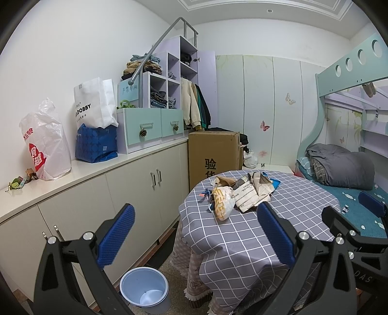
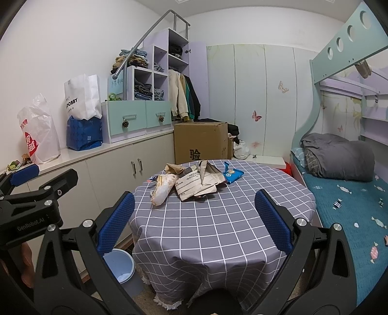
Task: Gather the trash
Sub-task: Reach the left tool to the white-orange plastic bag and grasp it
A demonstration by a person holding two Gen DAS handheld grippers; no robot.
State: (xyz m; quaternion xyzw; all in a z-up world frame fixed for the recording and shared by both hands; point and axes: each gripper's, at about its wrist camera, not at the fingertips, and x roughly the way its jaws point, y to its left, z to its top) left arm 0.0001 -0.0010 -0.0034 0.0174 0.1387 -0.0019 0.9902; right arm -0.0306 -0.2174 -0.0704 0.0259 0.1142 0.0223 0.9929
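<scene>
Both grippers hang spread and empty short of the worktop (image 2: 218, 218) — the left gripper (image 1: 195, 232) over the blue bin (image 1: 144, 288), the right gripper (image 2: 194, 219) facing the heaped wrappers (image 2: 194, 181). Only the right view shows the blue packet (image 2: 232, 175) whole; the left shows the bin's whole rim.

light: even, bright (ceiling spot (image 1: 269, 10)) | shadows soft | sharp, no blur | fisheye bend + dark corners

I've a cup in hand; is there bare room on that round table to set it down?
Yes. The near half of the checked tablecloth, between the open grippers and the trash pile, is bare. So is the right side toward the bed. The far middle is crowded with wrappers.
</scene>
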